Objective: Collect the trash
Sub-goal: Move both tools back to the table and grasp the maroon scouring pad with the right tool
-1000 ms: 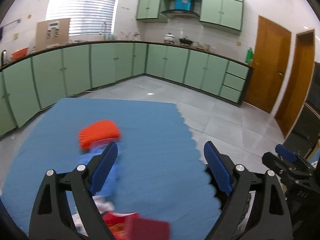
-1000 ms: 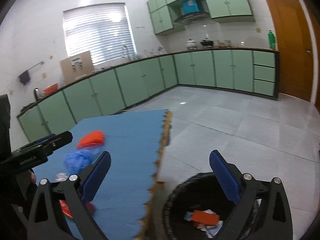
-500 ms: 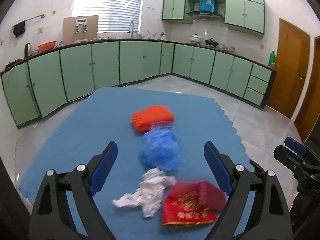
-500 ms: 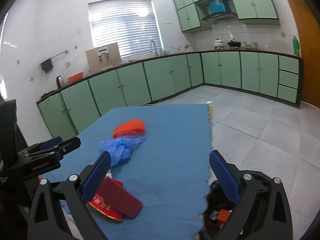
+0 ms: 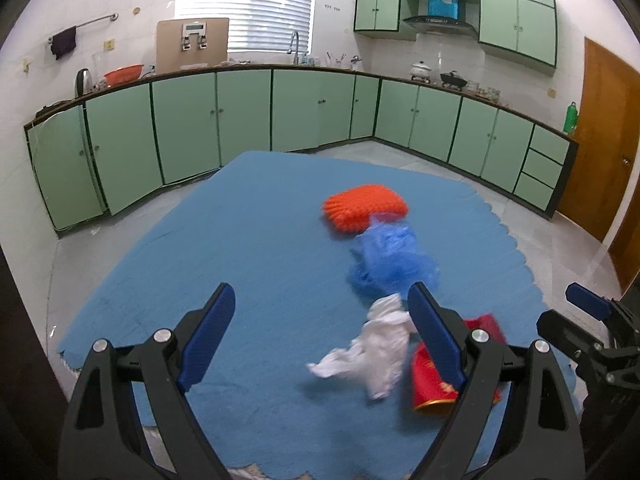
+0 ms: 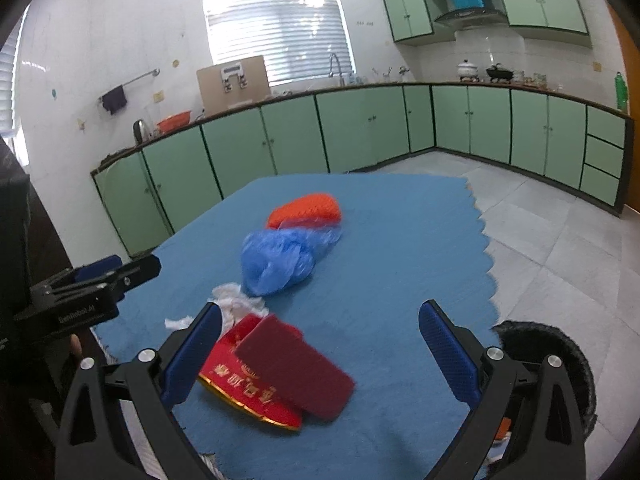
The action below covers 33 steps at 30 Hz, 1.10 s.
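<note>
On a blue mat (image 5: 248, 248) (image 6: 392, 248) lie several pieces of trash in a row. Farthest is an orange knitted pad (image 5: 364, 206) (image 6: 306, 208), then a crumpled blue plastic bag (image 5: 394, 262) (image 6: 284, 260), a white crumpled tissue (image 5: 376, 348) (image 6: 236, 300), and nearest a red packet with gold print (image 5: 430, 384) (image 6: 272, 372). My left gripper (image 5: 322, 332) is open above the mat, the tissue by its right finger. My right gripper (image 6: 320, 352) is open over the red packet. Nothing is held.
A black-lined trash bin (image 6: 560, 360) stands on the tiled floor off the mat's right edge. Green kitchen cabinets (image 5: 248, 116) run along the far walls. Brown doors (image 5: 604, 136) are at the right. The other gripper (image 5: 588, 320) (image 6: 96, 292) shows at each view's edge.
Both views have swung left and tilted down from the floor and bin toward the mat. The trash now sits between and near the fingers; the bin has slid to the right edge.
</note>
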Tool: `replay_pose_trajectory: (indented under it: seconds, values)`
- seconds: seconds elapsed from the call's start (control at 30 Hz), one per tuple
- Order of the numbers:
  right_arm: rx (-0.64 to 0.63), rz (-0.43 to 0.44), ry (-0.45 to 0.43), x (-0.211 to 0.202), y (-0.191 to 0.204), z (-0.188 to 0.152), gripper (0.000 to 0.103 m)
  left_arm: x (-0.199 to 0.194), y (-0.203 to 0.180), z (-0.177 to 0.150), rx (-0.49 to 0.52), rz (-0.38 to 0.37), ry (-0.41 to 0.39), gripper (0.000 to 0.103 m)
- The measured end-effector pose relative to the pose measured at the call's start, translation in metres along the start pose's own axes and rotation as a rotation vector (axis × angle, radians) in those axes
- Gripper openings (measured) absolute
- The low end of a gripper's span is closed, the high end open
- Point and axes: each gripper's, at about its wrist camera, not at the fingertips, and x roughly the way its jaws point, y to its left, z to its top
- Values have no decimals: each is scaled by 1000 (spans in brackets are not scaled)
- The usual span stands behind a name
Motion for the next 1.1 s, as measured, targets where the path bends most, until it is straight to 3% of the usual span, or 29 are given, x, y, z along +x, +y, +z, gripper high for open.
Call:
replay_pose_trajectory:
  seconds: [0.3, 0.5, 0.7, 0.87, 1.1]
  values:
    - [-52, -4, 67, 22, 16, -15, 96, 5, 15, -12, -9, 11, 26, 86]
    - [-55, -19, 97, 33, 13, -20, 91, 9, 17, -13, -6, 7, 35, 86]
    - [-44, 31, 123, 37, 7, -20, 71, 15, 12, -17, 1, -12, 54, 86]
    - [-40, 87, 119, 30, 5, -14, 48, 20, 2, -21, 18, -38, 74, 86]
    - [-34, 115, 93, 16, -2, -7, 27, 31, -12, -27, 24, -76, 109, 85]
